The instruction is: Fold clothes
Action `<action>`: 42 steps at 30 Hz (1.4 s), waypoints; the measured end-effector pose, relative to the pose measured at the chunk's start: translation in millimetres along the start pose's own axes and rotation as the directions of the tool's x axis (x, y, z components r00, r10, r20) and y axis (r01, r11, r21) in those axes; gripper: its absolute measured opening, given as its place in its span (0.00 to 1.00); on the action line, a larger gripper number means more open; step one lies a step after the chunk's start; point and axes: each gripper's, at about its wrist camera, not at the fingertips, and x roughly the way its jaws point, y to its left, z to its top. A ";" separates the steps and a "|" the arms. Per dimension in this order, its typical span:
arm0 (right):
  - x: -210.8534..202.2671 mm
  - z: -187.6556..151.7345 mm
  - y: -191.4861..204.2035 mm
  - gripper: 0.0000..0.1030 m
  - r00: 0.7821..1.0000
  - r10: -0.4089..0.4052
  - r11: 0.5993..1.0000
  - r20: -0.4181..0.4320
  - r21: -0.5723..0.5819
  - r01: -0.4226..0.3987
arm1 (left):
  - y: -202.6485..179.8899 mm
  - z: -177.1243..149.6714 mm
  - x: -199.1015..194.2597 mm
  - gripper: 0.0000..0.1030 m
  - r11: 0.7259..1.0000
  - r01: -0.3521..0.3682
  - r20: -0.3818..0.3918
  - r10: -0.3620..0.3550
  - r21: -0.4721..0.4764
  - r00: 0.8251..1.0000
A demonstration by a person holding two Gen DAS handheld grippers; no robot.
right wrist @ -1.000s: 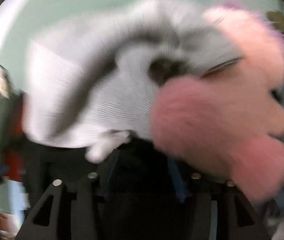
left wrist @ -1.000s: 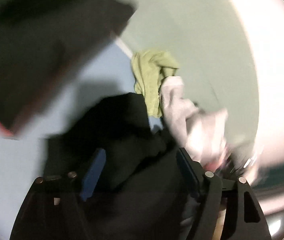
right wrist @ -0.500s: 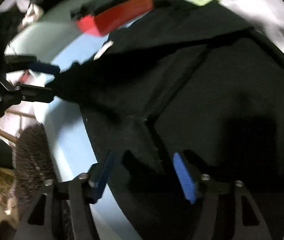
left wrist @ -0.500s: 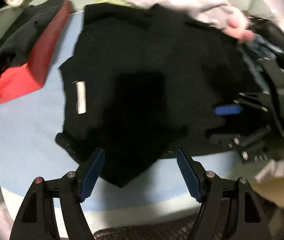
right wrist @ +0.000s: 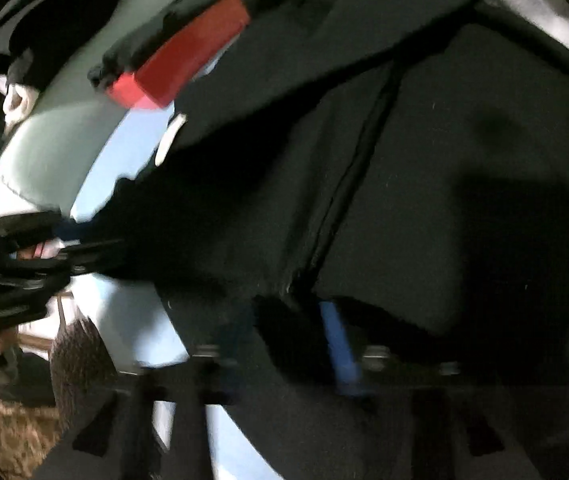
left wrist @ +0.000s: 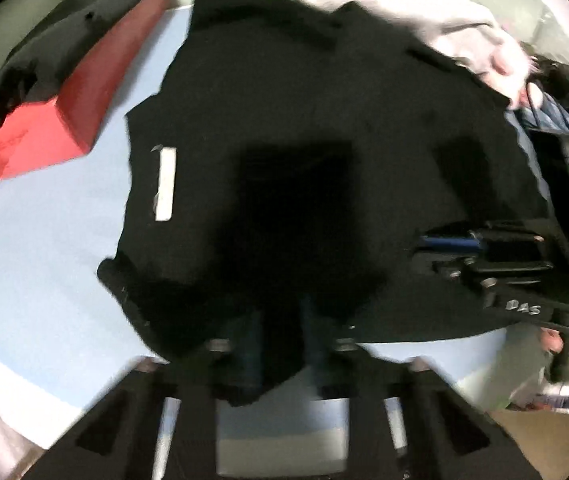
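Shirt spread on blue mat — near hem toward both grippers.
Left gripper and right gripper each pinch hem.

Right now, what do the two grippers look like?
Both are black plastic with blue pads on the fingers. The right gripper has white letters, maybe "DAS", on its body and silver screws. The left gripper is blurry, with silver screws too.

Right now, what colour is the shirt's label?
White label on the black shirt; clearest in the left wrist view.
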 end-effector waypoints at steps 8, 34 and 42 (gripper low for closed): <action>-30.9 -33.8 36.5 0.04 0.980 0.198 0.979 -0.025 -0.044 -0.199 | 22.0 -34.0 -27.9 0.03 0.995 0.033 -0.091 -0.042 -0.095 0.995; -43.8 52.6 -42.8 0.49 0.995 -0.041 0.988 0.096 0.151 0.026 | -27.1 -26.0 -42.3 0.11 0.967 -0.209 -0.065 0.220 0.148 0.973; -10.4 140.0 -80.4 0.48 0.996 -0.060 0.934 0.072 0.356 0.031 | -46.6 -25.2 -1.7 0.10 0.992 0.128 -0.115 -0.124 0.024 0.986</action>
